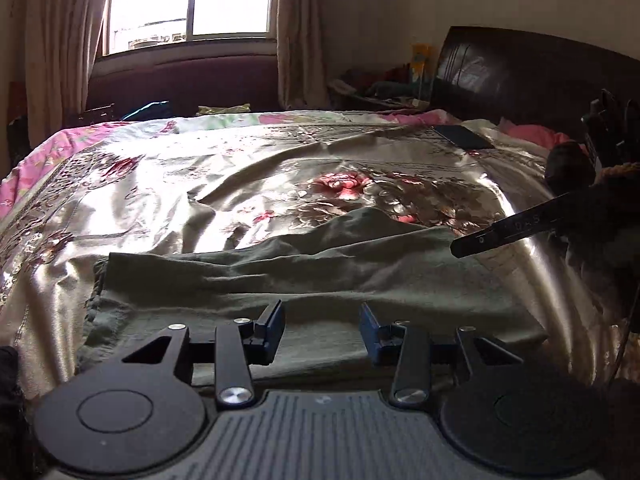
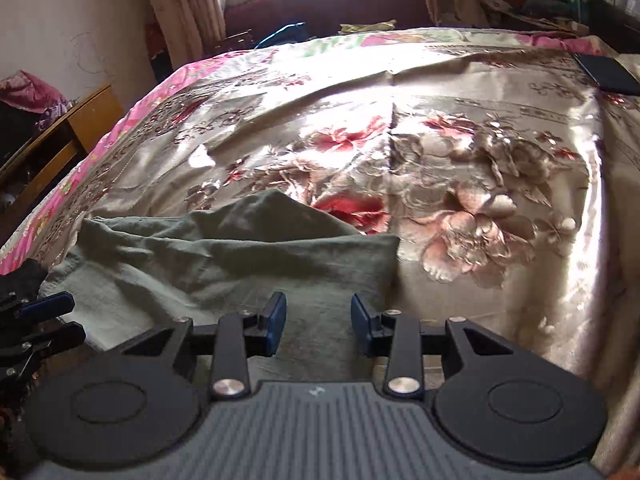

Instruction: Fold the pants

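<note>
Your left tool (image 1: 322,322) is released: its two blue pads (image 1: 276,320) stand apart with a clear gap, and nothing is pressed between them. It hangs over the near part of the pants (image 1: 280,276), which are grey-green and lie flat and folded on the bed (image 1: 160,184), stretched from left to right across the near side of the shiny flowered bedspread. In the left wrist view the cloth fills the space just beyond and under the fingertips, and its far edge rises in a small wrinkled peak near the middle. Your right tool (image 2: 319,320) is released too, with the pads apart and only the cloth visible below the gap; whether the pads touch the fabric I cannot tell. In the right wrist view the pants (image 2: 224,256) lie ahead and to the left of this tool, and their right end stops just beyond the right fingertip, so the bare bedspread begins beside it. The left tool shows at the left edge of that view, over the left part of the pants. A dark flat phone (image 1: 464,136) lies far away on the bed, near the dark headboard (image 1: 520,76).
</note>
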`<action>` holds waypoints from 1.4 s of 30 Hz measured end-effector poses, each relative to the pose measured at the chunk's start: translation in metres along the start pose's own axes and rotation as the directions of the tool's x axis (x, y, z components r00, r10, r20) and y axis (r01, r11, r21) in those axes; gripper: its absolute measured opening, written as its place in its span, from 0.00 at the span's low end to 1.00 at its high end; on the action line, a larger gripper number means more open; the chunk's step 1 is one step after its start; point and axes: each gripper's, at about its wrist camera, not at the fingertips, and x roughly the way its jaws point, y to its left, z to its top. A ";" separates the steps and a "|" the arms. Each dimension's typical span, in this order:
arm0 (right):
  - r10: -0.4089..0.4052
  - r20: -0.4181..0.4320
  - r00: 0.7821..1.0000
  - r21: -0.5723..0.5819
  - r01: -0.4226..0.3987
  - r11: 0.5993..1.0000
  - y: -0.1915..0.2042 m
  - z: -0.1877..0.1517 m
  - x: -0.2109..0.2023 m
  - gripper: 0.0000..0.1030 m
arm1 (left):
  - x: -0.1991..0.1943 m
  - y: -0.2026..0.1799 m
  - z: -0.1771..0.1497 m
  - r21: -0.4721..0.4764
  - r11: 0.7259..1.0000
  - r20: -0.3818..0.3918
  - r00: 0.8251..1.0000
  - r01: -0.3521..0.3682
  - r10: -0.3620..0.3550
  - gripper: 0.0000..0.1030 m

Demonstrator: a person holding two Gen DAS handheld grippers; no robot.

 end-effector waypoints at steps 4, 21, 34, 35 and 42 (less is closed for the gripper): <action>0.072 0.020 0.997 0.214 -0.074 0.974 -0.051 -0.017 0.001 0.37 | 0.033 -0.048 0.004 0.127 0.986 -0.076 0.993 0.104 -0.095 0.60; 0.310 0.060 0.949 0.306 -0.313 0.899 -0.079 0.008 0.050 0.28 | 0.061 -0.160 -0.005 0.232 0.935 -0.219 0.951 0.268 -0.218 0.65; 0.425 0.065 0.903 0.358 -0.418 0.835 -0.098 0.013 0.061 0.30 | 0.052 -0.187 -0.009 0.320 0.931 -0.153 0.979 0.178 -0.135 0.67; 0.436 0.058 0.898 0.352 -0.427 0.833 -0.098 0.015 0.062 0.30 | 0.055 -0.188 -0.009 0.328 0.929 -0.155 0.980 0.171 -0.126 0.67; 0.447 0.062 0.892 0.382 -0.435 0.815 -0.102 0.015 0.068 0.24 | 0.082 -0.190 -0.014 0.255 0.954 -0.208 0.973 0.156 -0.104 0.77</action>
